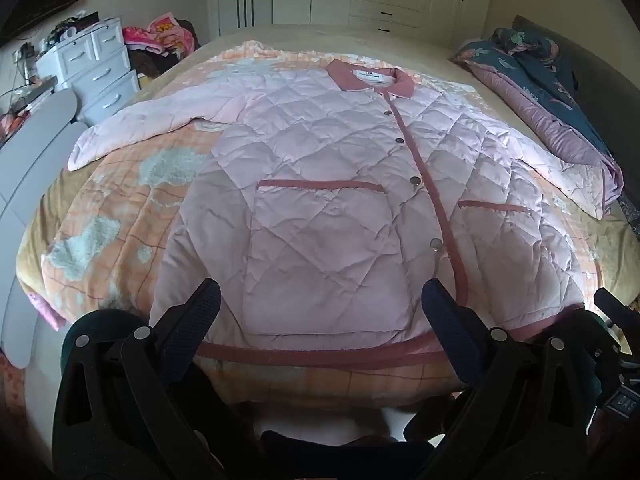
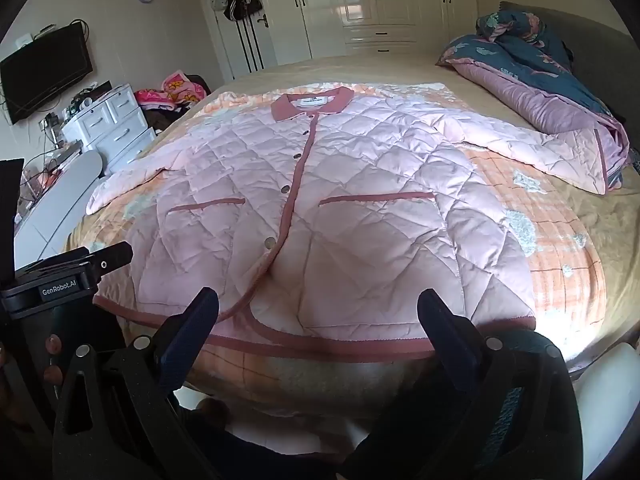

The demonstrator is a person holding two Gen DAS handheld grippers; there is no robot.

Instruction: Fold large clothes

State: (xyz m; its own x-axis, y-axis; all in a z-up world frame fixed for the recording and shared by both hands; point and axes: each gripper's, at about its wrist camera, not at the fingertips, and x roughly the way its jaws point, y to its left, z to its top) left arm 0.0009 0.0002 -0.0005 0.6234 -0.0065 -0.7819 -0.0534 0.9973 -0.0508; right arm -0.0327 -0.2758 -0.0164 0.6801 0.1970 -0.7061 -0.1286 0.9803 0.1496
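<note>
Quilted pink jacket (image 1: 320, 200) laid flat, front up, buttoned, sleeves spread out, mid-frame in both views on the orange checked blanket (image 1: 120, 208) over the bed. Collar (image 1: 370, 78) toward frame top, hem toward bottom. I've got the left gripper (image 1: 320, 300) spread wide, nothing btwn fingers, above hem at bottom center. Right gripper (image 2: 318, 308) same: spread wide, empty, over hem. Dark floral duvet (image 2: 528, 52) bunched upper right; white drawer unit (image 1: 100, 68) upper left.

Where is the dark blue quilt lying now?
In both views the dark blue quilt lies bunched at the bed's far right side, just beyond the pink jacket and its right sleeve.
</note>
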